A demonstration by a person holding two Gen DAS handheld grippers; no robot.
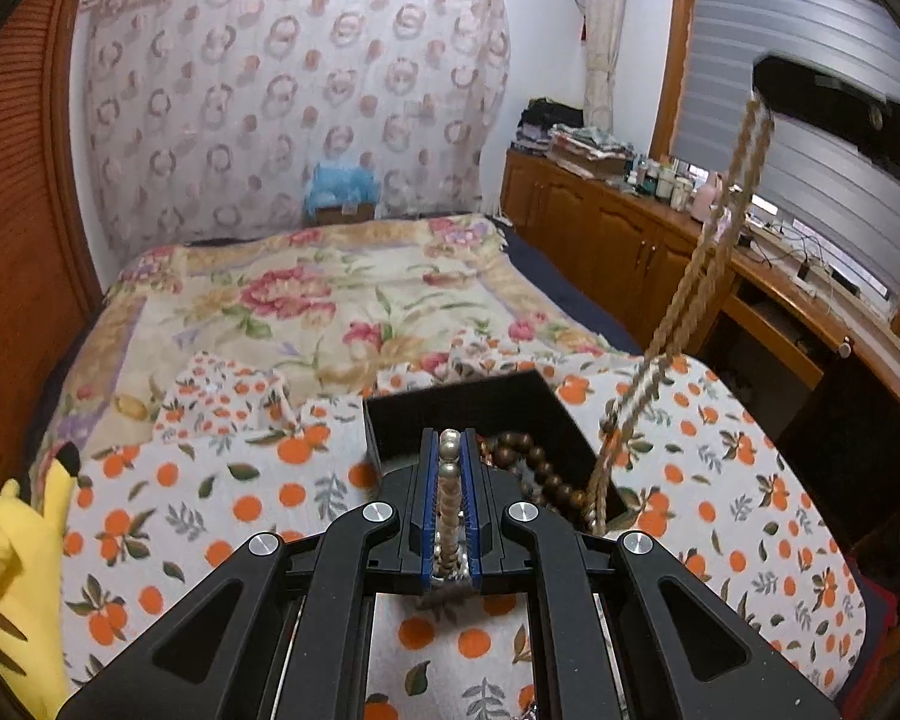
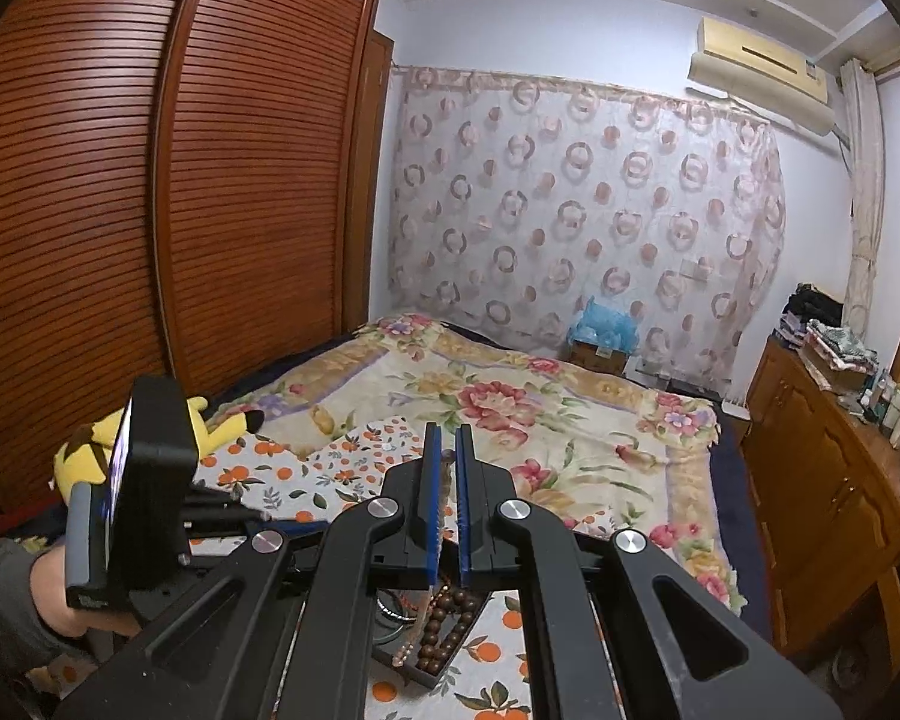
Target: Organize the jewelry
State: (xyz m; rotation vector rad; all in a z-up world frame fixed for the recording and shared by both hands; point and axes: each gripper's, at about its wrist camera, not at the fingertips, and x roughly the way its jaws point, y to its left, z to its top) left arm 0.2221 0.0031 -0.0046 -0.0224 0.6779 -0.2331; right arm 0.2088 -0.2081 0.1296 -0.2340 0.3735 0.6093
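Left gripper point(image 1: 449, 441) was clenched on a strand of pale pearl-like beads point(image 1: 448, 498), which ran back between the blue pads; its tips hung over the near rim of the black box point(image 1: 390, 420). The box sat on an orange-print cloth point(image 1: 210, 480) spread over the foot of the bed point(image 1: 306, 300), and held dark wooden beads point(image 1: 531, 462) against its right wall.

Right gripper point(image 2: 448, 447) was raised above the box point(image 2: 429, 675), jaws pinched on a tan beaded rope point(image 1: 708, 252). Seen from the left wrist, the rope fell slantwise to the box's right edge.

Cloth lay open left of the box as far as a yellow plush toy point(image 1: 6, 546) at the bed's edge. A wardrobe point(image 2: 120, 210) closed the left side; a low wooden cabinet point(image 1: 618, 228) ran along the right.
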